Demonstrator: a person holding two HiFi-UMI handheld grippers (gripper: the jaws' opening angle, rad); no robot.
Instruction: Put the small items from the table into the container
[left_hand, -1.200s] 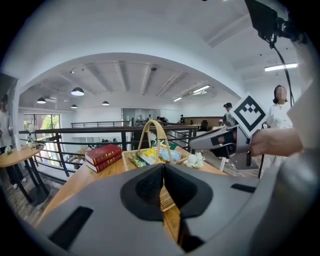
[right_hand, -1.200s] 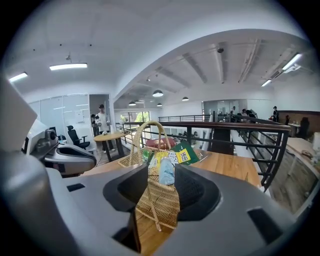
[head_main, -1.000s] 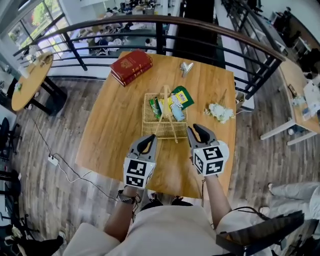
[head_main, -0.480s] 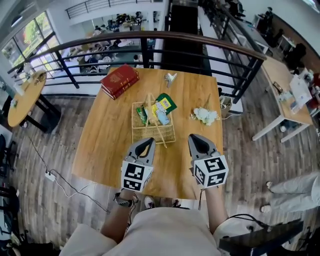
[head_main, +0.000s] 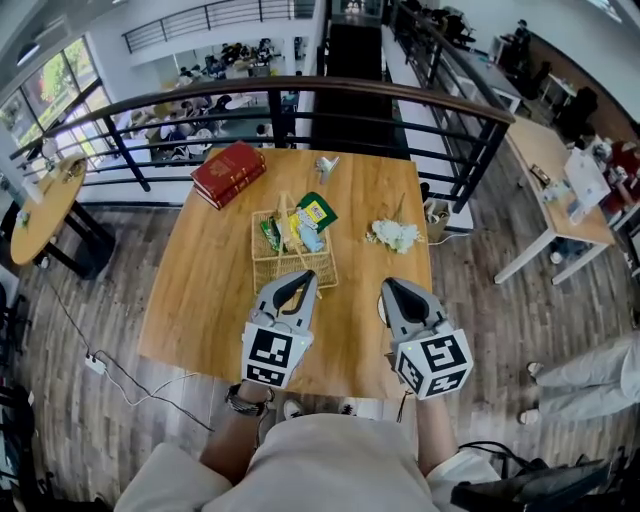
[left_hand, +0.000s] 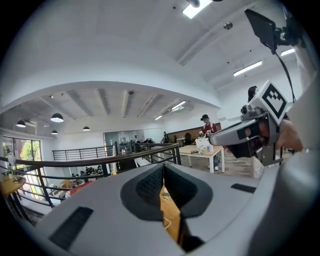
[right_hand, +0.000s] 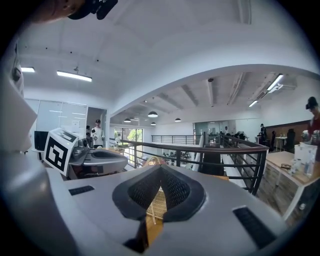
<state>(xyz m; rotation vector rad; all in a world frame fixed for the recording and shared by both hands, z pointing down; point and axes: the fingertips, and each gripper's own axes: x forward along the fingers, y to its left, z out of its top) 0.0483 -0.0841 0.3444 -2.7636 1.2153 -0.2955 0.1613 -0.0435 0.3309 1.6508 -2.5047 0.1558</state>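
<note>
The left gripper (head_main: 308, 277) and right gripper (head_main: 388, 288) are pulled back near from the basket (head_main: 262, 272). The right fingers are just snapped together, the left stay closed, nothing held. Packets (head_main: 302, 222) are seen inside; flowers (head_main: 396, 236) are left on the bench (head_main: 205, 290), right.

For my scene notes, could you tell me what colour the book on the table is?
The book is dark red, clearest in the head view.

Grippers: two, the left gripper (head_main: 309, 279) and the right gripper (head_main: 388, 287)
Basket (head_main: 275, 270): one
Snack packets (head_main: 316, 211): at least three, in the basket
Red books (head_main: 229, 172): two, stacked
Flower bunch (head_main: 396, 236): one
Metal clip (head_main: 325, 165): one
</note>
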